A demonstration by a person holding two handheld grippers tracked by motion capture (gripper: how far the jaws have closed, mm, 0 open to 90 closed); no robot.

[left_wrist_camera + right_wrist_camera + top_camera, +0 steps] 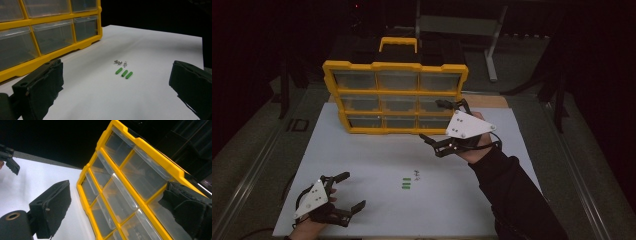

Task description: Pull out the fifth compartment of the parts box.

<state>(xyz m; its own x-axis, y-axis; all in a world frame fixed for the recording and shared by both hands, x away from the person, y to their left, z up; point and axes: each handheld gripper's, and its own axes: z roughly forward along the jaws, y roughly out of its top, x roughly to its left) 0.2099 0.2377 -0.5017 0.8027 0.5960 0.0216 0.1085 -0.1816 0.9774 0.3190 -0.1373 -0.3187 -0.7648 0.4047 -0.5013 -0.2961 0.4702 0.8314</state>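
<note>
A yellow organizer (395,95) with clear drawers stands upright at the back of the white mat (377,160). It also shows at the upper left in the left gripper view as the organizer (37,37) and tilted in the right gripper view as the organizer (130,187). Three green plugs (406,184) and small silver screws (417,174) lie mid-mat; the plugs (124,73) and screws (120,62) lie ahead of my left gripper (117,87). My left gripper (348,190) is open and empty at the front left. My right gripper (435,120) is open at the organizer's lower right drawers.
A person's dark sleeve (517,195) runs in from the bottom right. A grey metal stand (492,45) is behind the organizer in the dark. The table's metal edges (257,165) flank the mat. My left gripper's tip (10,160) shows far off in the right gripper view.
</note>
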